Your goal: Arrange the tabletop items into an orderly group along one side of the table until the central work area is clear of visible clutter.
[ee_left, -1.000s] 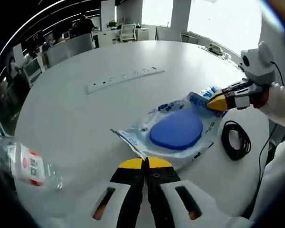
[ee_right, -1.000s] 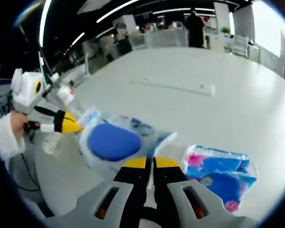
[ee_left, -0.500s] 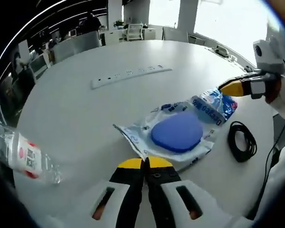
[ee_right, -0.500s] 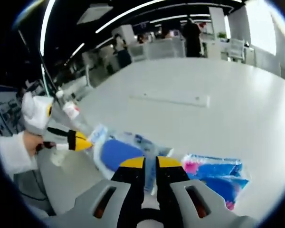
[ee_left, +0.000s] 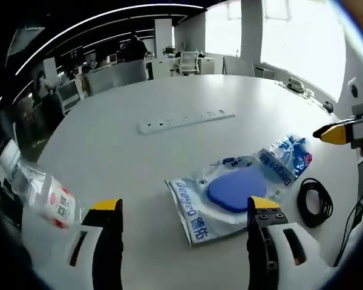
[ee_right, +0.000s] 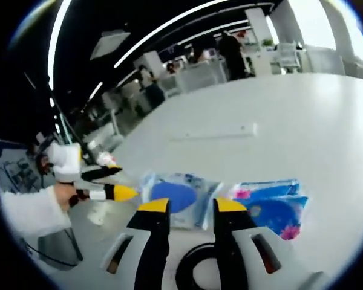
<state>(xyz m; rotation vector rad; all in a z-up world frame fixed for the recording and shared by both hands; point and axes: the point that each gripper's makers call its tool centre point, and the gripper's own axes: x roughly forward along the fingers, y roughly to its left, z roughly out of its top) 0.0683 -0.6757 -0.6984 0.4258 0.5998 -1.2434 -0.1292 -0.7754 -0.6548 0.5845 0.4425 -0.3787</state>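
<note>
A clear plastic bag with a blue pad [ee_left: 233,192] inside lies flat on the white round table [ee_left: 109,145]. My left gripper [ee_left: 184,205] hangs just short of the bag with its jaws wide open and nothing between them. A blue and pink packet [ee_left: 288,151] touches the bag's far end. From the right, my right gripper [ee_left: 330,133] shows a yellow tip beyond the packet. In the right gripper view, that gripper [ee_right: 192,206] is open above the bag [ee_right: 175,194] and the packet [ee_right: 272,208]. The left gripper [ee_right: 126,181] stands open at the left.
A coiled black cable [ee_left: 314,202] lies beside the bag, near the table's edge [ee_right: 196,272]. A white power strip [ee_left: 186,121] crosses the middle of the table. A clear plastic bottle [ee_left: 45,194] with a red and white label lies at the left. Office desks and people stand far behind.
Both grippers were shut on opposite ends of the bag; both have opened, let go and drawn back. The bag now rests on the table.
</note>
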